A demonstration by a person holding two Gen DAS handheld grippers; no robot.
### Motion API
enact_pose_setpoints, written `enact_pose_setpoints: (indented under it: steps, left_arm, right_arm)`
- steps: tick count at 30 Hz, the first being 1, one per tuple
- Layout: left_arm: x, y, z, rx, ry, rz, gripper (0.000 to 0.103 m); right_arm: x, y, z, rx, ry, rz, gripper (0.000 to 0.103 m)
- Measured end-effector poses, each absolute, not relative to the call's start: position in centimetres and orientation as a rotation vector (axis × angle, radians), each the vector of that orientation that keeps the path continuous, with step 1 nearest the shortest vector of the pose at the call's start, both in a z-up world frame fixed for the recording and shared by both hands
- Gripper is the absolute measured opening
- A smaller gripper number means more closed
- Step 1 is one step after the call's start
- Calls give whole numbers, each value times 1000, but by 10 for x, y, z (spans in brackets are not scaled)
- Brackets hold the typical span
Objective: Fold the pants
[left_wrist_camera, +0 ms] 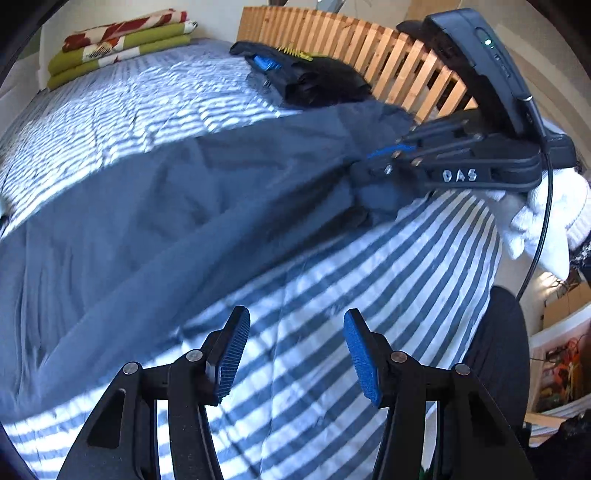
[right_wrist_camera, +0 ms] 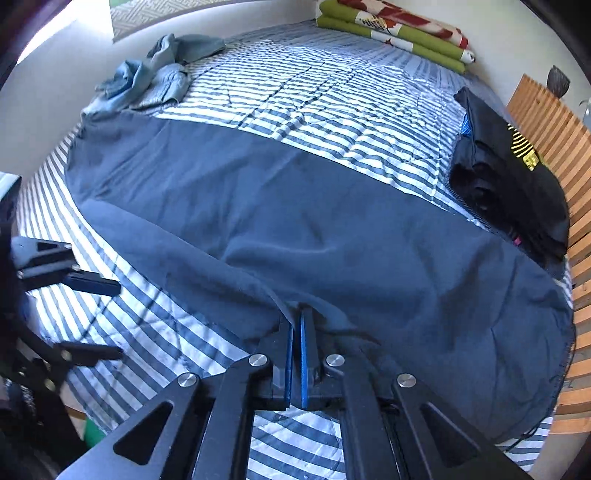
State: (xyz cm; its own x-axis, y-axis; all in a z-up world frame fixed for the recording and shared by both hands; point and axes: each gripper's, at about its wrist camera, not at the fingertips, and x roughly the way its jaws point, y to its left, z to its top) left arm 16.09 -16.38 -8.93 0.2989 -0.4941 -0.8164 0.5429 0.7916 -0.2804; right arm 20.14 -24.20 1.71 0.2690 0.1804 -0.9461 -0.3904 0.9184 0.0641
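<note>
My left gripper (left_wrist_camera: 297,354) spread wide above the striped bedspread (left_wrist_camera: 369,295), holding nothing, my right gripper (right_wrist_camera: 297,325) clamped on the dark blue pants (right_wrist_camera: 295,221) edge, pants spread across the bed, gloved hand (left_wrist_camera: 546,214) gripping the right handle

Left wrist view: mounted behind the left gripper (left_wrist_camera: 297,350), low over the bed's near edge (left_wrist_camera: 424,280), facing across the bed toward the slatted headboard (left_wrist_camera: 388,62) and the far corner. Right wrist view: set behind the right gripper (right_wrist_camera: 297,328), close above the same near edge, looking along the bed toward the far wall. Shared by both: the striped cover, the dark blue pants (right_wrist_camera: 295,229), the folded green blanket (right_wrist_camera: 399,33), the black clothes pile (right_wrist_camera: 513,184), and each other's gripper.
</note>
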Motion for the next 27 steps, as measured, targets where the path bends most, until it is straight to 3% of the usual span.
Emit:
enact_pose_setpoints:
  steps: [7,23,24,27]
  left_arm:
    - [206,-194,-111,60,1114,-692,55]
    - [254,-229,-111,134,1031,-716,55]
    - [258,-219,-110,100,1060,-683,55]
    - [269,-195,-106,63,1062,-641,56]
  right_arm:
    - [228,-252,8,-123,1278,395,3]
    - [272,-272,3,-30,1297,371,2]
    - [273,-273,3,-38,1296,348,4]
    - [264,-276,12,-90,1266,290,23]
